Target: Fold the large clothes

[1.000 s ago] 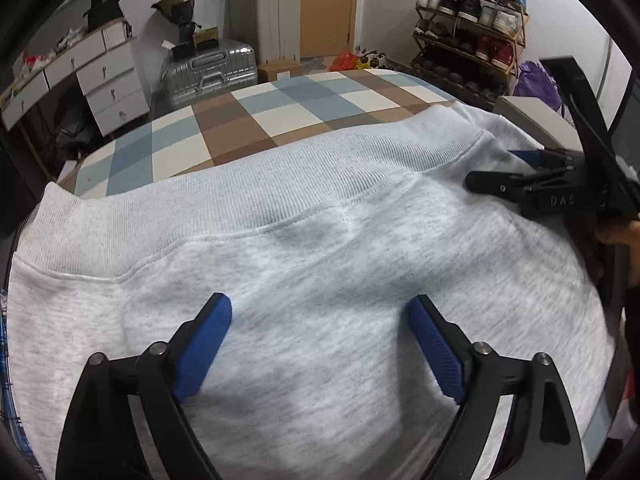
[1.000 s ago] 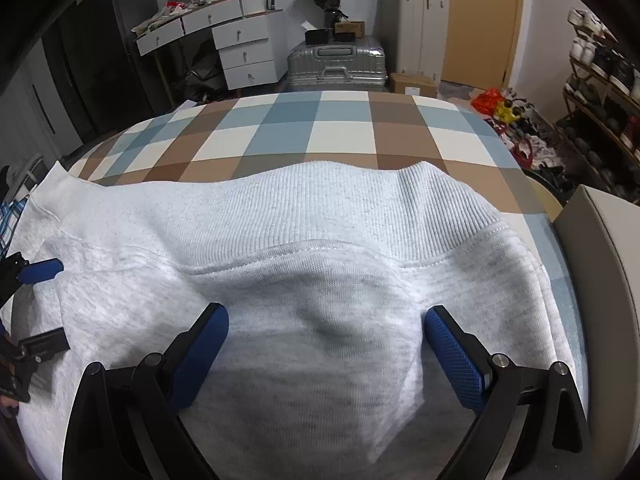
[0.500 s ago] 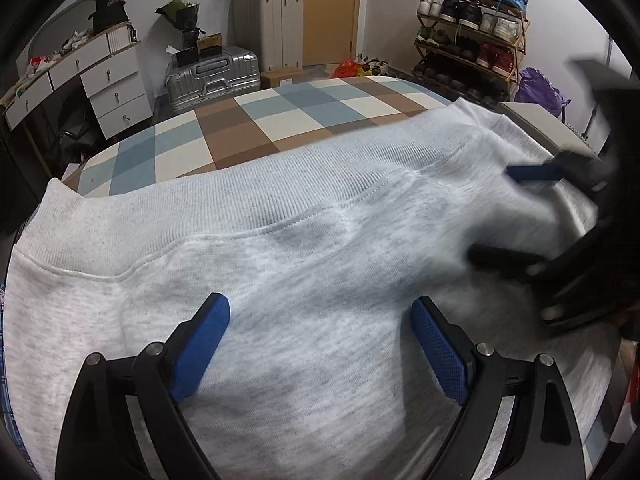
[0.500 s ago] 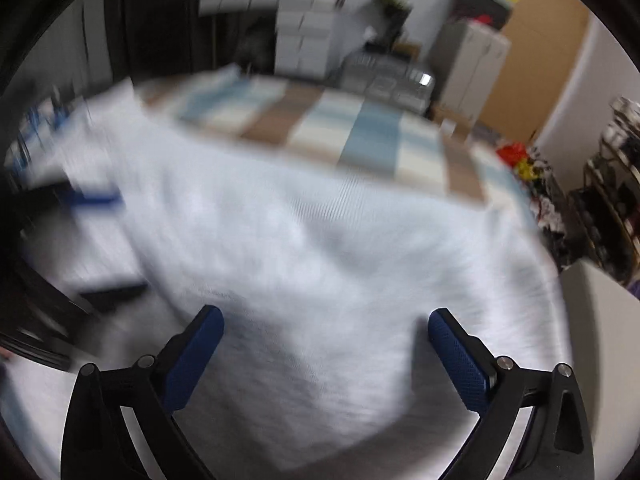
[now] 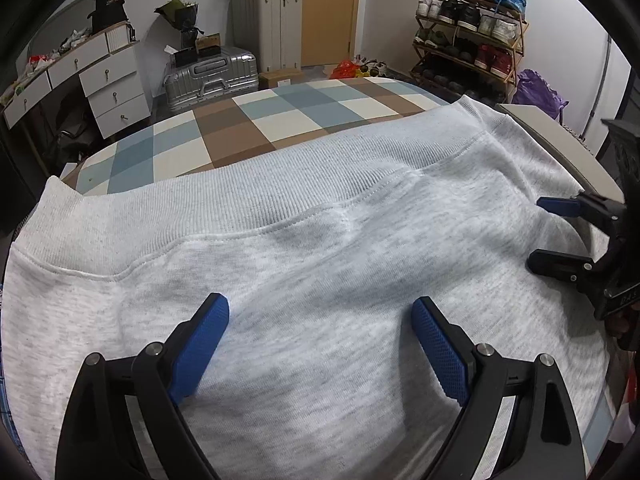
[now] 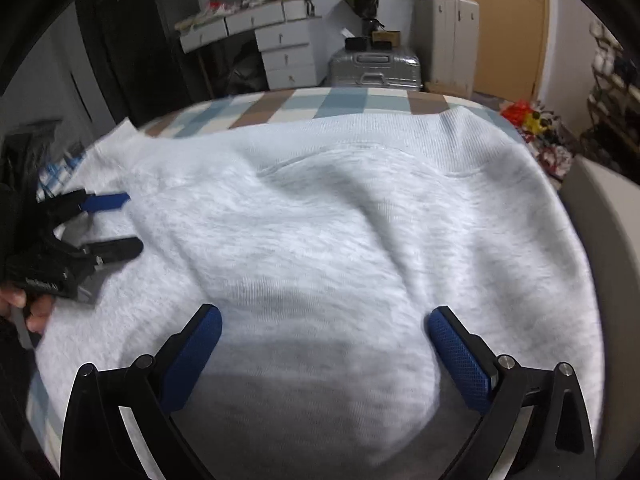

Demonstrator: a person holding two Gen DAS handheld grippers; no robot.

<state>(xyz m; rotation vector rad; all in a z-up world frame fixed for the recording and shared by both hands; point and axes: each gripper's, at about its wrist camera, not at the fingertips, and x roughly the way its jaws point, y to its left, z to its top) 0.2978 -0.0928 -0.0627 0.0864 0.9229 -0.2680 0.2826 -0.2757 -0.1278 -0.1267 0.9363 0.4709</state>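
Both wide open and empty, left gripper (image 5: pixel 320 320) and right gripper (image 6: pixel 325 330) poised over the grey sweatshirt (image 5: pixel 340 264) spread flat across the checked bed cover (image 5: pixel 256 120). Probably between folds, nothing pinched yet. Next: lowering onto an edge or the ribbed hem (image 5: pixel 280 196), closing on cloth, carrying it over.

Left wrist view: close above grey sweatshirt (image 5: pixel 320 264), angled down across checked cover (image 5: pixel 256 128) toward shoe rack (image 5: pixel 472 36). Right wrist view: same tilt, close, toward drawers (image 6: pixel 284 52). Shared: sweatshirt, silver suitcase (image 5: pixel 212 80), each other's gripper.
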